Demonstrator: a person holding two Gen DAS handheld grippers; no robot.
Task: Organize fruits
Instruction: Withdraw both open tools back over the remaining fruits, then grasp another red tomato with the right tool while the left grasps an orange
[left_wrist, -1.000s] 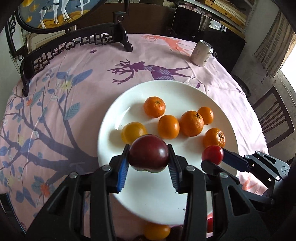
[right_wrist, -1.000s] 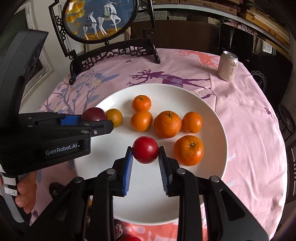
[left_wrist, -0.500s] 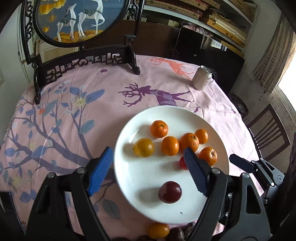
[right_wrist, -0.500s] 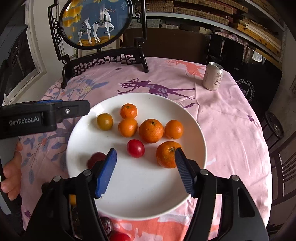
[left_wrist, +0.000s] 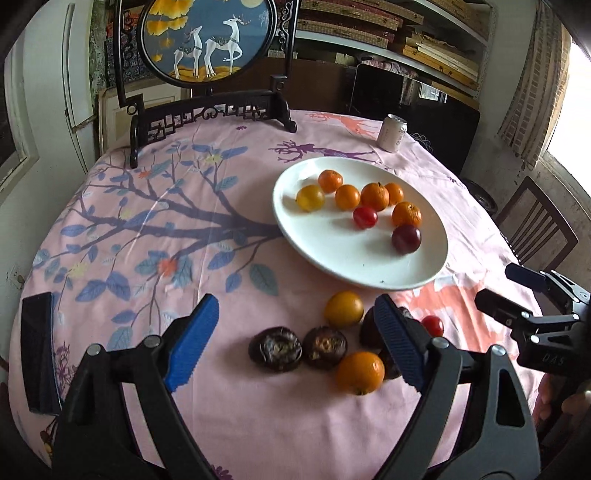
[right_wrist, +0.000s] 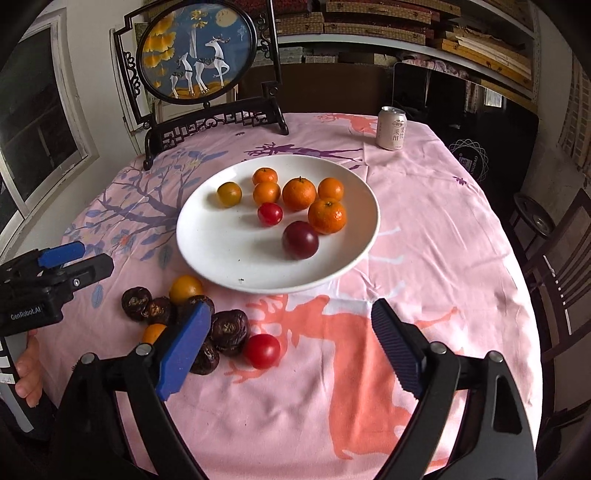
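A white plate (left_wrist: 332, 254) (right_wrist: 207, 251) holds several oranges, a yellow fruit (left_wrist: 310, 197), a red tomato (right_wrist: 270, 213) and a dark purple plum (left_wrist: 406, 239) (right_wrist: 300, 240). In front of the plate, loose on the cloth, lie a yellow fruit (left_wrist: 344, 309), an orange (left_wrist: 360, 372), several dark wrinkled fruits (left_wrist: 275, 348) (right_wrist: 229, 326) and a red tomato (right_wrist: 262, 350). My left gripper (left_wrist: 295, 347) is open and empty above the loose fruits. My right gripper (right_wrist: 291, 347) is open and empty, just right of that pile.
A drink can (right_wrist: 391, 128) stands at the table's far right. A framed deer screen (left_wrist: 207, 40) on a black stand is at the back. A dark flat object (left_wrist: 37, 350) lies at the left edge. Chairs (left_wrist: 535, 229) stand to the right.
Both grippers opened and let go: the plum and the red tomato now lie on the plate. Both grippers then pulled back toward the near edge, bringing the loose fruits into view.
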